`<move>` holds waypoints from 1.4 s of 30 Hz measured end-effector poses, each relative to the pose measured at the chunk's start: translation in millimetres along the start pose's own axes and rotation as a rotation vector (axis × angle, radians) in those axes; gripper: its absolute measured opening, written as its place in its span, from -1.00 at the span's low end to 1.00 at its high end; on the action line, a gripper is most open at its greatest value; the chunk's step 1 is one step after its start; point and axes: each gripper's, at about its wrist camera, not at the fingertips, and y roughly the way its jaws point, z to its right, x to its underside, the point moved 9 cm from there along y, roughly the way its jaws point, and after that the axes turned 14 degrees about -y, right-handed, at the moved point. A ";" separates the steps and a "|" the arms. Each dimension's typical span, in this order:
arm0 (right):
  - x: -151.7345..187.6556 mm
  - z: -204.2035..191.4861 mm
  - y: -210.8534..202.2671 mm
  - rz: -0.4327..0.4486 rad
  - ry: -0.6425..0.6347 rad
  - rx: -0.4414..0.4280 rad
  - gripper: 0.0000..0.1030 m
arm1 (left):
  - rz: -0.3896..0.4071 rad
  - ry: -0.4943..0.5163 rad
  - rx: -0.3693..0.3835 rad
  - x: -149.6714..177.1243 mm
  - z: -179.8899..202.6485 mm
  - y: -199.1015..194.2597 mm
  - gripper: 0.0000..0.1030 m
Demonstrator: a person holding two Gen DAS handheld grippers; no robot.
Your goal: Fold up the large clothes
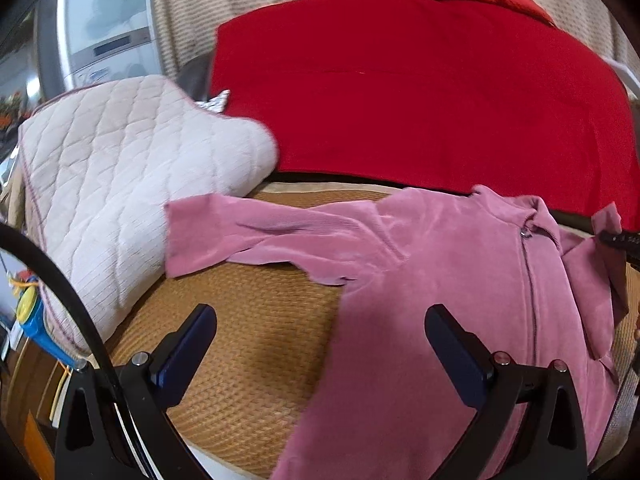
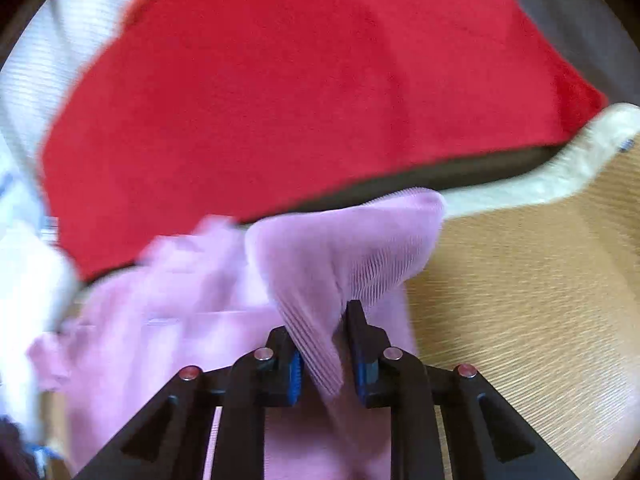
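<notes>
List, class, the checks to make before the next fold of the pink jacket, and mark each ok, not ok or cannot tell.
1. Right gripper shut on the ribbed cuff: ok.
2. Left gripper open, holding nothing: ok.
3. Pink jacket lies flat on the woven mat: not ok, the body is rumpled.
4. Far sleeve spread out: ok, though its end overlaps the quilted pillow.
5. Zipper closed: cannot tell.
6. Red blanket apart from the jacket: ok.
</notes>
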 end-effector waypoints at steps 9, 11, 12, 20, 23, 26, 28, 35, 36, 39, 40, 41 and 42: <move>22.2 -199.1 -12.8 -0.014 -0.053 -0.474 -0.52 | 0.013 -0.065 -0.072 -6.7 -60.2 -4.0 1.00; 42.9 -234.1 -4.3 -0.073 -0.013 -0.595 -0.51 | 0.011 -0.066 -0.080 -6.1 -65.5 -3.6 1.00; 49.6 -240.4 3.6 -0.097 0.001 -0.628 -0.23 | 0.009 -0.060 -0.078 -5.5 -66.2 -3.0 1.00; 38.9 -209.9 -27.5 0.008 -0.054 -0.451 0.75 | -0.104 -0.019 0.052 10.1 -30.3 16.2 1.00; 53.1 -169.8 -28.9 -0.004 -0.168 -0.172 0.72 | -0.149 -0.003 0.077 20.0 -11.2 34.5 1.00; 68.7 -136.1 -17.0 -0.057 -0.228 0.001 0.43 | -0.189 0.043 0.025 33.9 4.2 62.0 1.00; 81.3 -126.7 0.4 -0.134 -0.206 0.005 0.31 | -0.229 0.069 -0.031 45.5 6.9 86.9 1.00; 84.3 -118.1 4.5 -0.146 -0.144 -0.072 0.31 | -0.268 -0.087 -0.044 27.3 -37.4 93.7 1.00; 81.1 -121.1 1.3 -0.123 -0.123 -0.107 0.31 | -0.250 -0.117 -0.047 17.6 -48.7 90.8 1.00; 70.2 -139.3 -6.2 -0.067 -0.083 -0.192 0.43 | -0.219 -0.231 -0.077 -12.1 -93.3 88.9 1.00; 68.2 -149.3 -5.2 -0.060 -0.082 -0.221 0.44 | -0.220 -0.269 -0.084 -17.0 -106.2 90.5 1.00; 67.9 -160.1 -4.4 -0.059 -0.091 -0.256 0.44 | -0.221 -0.320 -0.094 -22.3 -121.9 93.7 1.00; 69.0 -169.0 -5.3 -0.058 -0.100 -0.269 0.44 | -0.220 -0.363 -0.101 -25.1 -134.2 97.2 1.00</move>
